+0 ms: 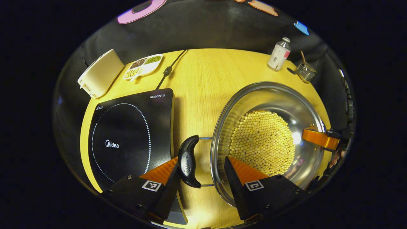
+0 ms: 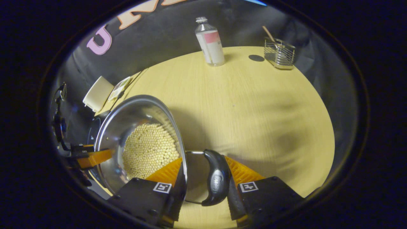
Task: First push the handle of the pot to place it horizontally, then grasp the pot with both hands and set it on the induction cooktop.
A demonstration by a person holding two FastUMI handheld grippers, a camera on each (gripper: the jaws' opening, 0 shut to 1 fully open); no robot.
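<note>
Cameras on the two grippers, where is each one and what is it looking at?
Left gripper view: rides the left gripper, facing the pot with the induction cooktop to one side; its own fingers straddle a pot handle.
Right gripper view: rides the right gripper at the other handle, facing the table and a bottle.
Shared: pot, beans, bottle, wire holder, and each other's gripper.

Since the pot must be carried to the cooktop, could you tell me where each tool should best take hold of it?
By its two black side handles, one per tool. The pot is round, smooth and holds beans, so its wall offers no grip. The left handle and right handle lie level on wire loops; come in from each outer side, fingers straddling the handle.
</note>
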